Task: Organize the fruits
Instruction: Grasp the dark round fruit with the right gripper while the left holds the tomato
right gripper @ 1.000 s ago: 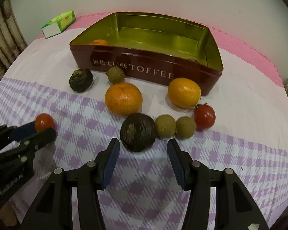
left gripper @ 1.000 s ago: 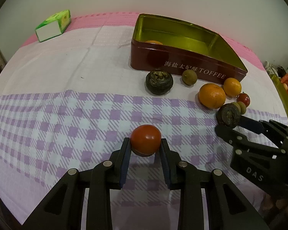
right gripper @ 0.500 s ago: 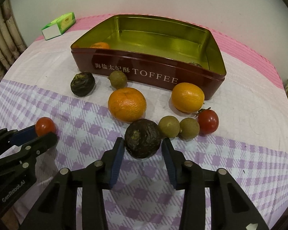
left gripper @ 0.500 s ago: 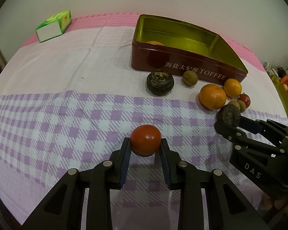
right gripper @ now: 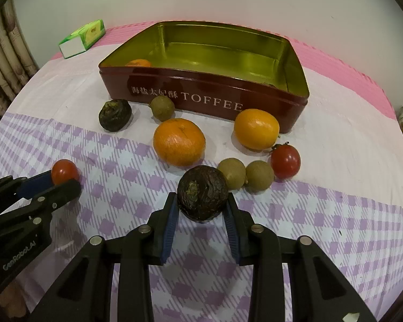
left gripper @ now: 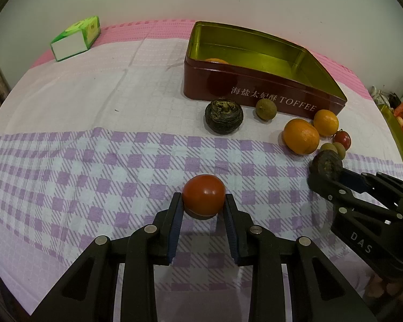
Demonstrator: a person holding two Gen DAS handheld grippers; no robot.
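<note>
My left gripper [left gripper: 203, 204] is shut on a red tomato [left gripper: 203, 198], held low over the checked cloth; it also shows in the right wrist view [right gripper: 64, 172]. My right gripper [right gripper: 202, 204] is shut on a dark wrinkled fruit [right gripper: 202, 196], seen in the left wrist view [left gripper: 326, 165]. A dark red toffee tin [right gripper: 190, 96] with a gold inside stands behind and holds one orange [right gripper: 139, 63]. In front of it lie a second dark fruit [right gripper: 115, 115], two oranges [right gripper: 179, 141], three small brown-green fruits [right gripper: 231, 173] and another tomato [right gripper: 285, 161].
A green and white carton [right gripper: 83, 38] lies at the back left on the pink mat. A curtain [right gripper: 2, 75] hangs at the left table edge. A yellow-green container edge [left gripper: 397, 139] and clutter sit at the far right.
My right gripper has moved forward and closed on the dark wrinkled fruit, which was apart from it one second ago. My left gripper has stayed shut on the tomato, hardly moving.
</note>
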